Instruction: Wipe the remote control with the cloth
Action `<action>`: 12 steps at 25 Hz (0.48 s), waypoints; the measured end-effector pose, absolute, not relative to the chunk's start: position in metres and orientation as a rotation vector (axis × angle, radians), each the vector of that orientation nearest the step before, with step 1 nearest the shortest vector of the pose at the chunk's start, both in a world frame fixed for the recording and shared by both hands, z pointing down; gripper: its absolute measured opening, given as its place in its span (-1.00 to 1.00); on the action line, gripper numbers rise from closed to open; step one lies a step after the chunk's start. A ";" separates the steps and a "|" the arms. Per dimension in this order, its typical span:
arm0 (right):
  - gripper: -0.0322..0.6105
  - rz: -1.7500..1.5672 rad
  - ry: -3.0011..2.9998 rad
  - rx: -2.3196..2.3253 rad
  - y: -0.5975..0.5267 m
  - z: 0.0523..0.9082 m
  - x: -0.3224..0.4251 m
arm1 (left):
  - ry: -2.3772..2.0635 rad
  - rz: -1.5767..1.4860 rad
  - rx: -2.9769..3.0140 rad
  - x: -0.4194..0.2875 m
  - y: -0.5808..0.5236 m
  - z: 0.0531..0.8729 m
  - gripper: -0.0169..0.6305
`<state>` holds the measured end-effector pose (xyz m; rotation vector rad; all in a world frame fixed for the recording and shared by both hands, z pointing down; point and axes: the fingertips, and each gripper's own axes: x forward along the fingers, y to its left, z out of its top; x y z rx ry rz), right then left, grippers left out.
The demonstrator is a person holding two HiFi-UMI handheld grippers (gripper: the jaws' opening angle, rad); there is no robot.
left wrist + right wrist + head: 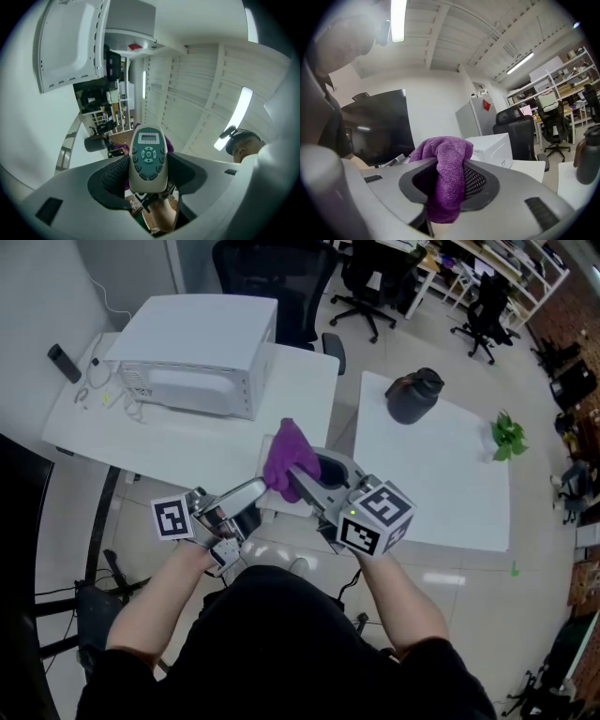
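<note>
Right, both tools are up in the air in front of the person, over the near edge of the white table point(187, 442) that carries the big white appliance point(202, 348).

Biggest player first: the right gripper point(298, 479) is clamped on the purple cloth point(447, 173). It's a soft, fluffy microfibre bundle, limp and very light, pinched through its middle. A fat wad bulges past the jaw tips and a tail droops below. That bulge looks like the working face. It should mould itself round edges and buttons, and the nap should drag a little instead of sliding.

Over to the left gripper point(248, 495), clenched on the remote control point(148, 159). It's a small, stiff plastic handset, pale shell with a dark green keypad and a little display at the top. The jaws squeeze its lower sides, so the upper half stands clear beyond the pads, face towards the camera.

My read: light and rigid, but the smooth, rounded casing could pivot or slip under a firm rub. A side grip low down seems sensible, as it leaves the buttons exposed. Cloth and remote sit close together, touching or not I cannot tell.
</note>
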<state>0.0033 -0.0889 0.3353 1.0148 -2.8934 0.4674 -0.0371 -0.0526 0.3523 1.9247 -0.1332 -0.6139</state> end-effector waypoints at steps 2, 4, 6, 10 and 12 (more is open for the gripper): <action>-0.51 0.447 -2.885 1.063 -0.097 0.331 0.011 | -0.164 -0.566 1.951 -0.035 -0.048 0.363 -0.18; -0.50 0.421 -2.869 1.112 -0.100 0.329 0.018 | -0.237 -0.524 1.988 -0.036 -0.049 0.374 -0.18; -0.50 0.387 -2.831 1.178 -0.101 0.332 0.027 | -0.405 -0.428 2.062 -0.042 -0.059 0.393 -0.18; -0.50 0.320 -2.696 1.260 -0.095 0.358 0.043 | -0.922 0.008 2.208 -0.069 -0.095 0.468 -0.18; -0.50 0.298 -2.634 1.256 -0.087 0.374 0.045 | -1.132 0.243 2.209 -0.085 -0.113 0.511 -0.18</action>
